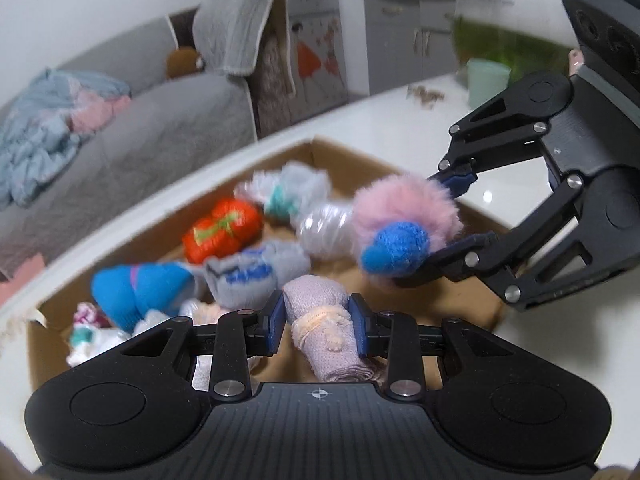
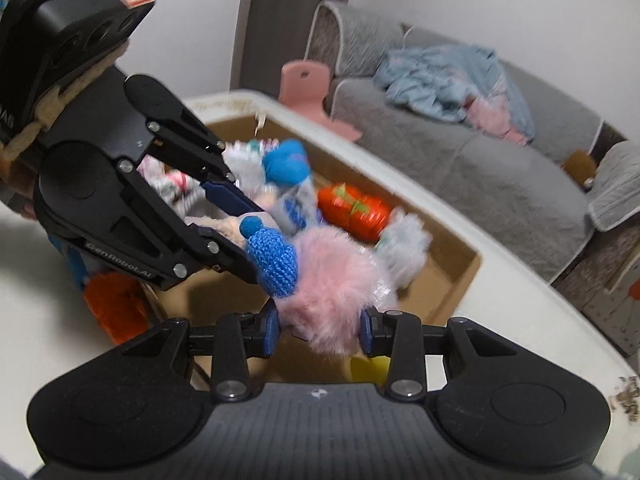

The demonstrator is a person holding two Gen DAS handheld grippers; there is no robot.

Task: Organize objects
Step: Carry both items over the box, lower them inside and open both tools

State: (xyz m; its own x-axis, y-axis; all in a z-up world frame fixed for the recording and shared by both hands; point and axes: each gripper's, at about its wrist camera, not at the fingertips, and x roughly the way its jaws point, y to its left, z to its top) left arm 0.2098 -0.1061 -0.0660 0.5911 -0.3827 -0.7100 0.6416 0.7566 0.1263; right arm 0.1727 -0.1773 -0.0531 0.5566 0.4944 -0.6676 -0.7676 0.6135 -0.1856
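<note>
An open cardboard box [image 1: 472,300] on the white table holds several rolled sock bundles: an orange one [image 1: 222,230], a blue one [image 1: 140,288], a grey one with blue stripes [image 1: 256,276]. My left gripper [image 1: 318,328] is shut on a pale pink rolled sock [image 1: 320,320] over the box's near part. My right gripper [image 2: 320,330] is shut on a fluffy pink bundle with a blue knitted tip [image 2: 332,280], held above the box [image 2: 460,280]. In the left wrist view this bundle [image 1: 404,220] hangs in the right gripper [image 1: 448,220]. The left gripper [image 2: 234,220] also shows in the right wrist view.
A mint cup [image 1: 486,80] and a glass bowl with green plants [image 1: 516,28] stand at the table's far end with some crumbs [image 1: 426,96]. An orange item [image 2: 114,304] lies beside the box. A grey sofa [image 2: 500,168] with blue clothes and a pink stool [image 2: 306,84] stand beyond the table.
</note>
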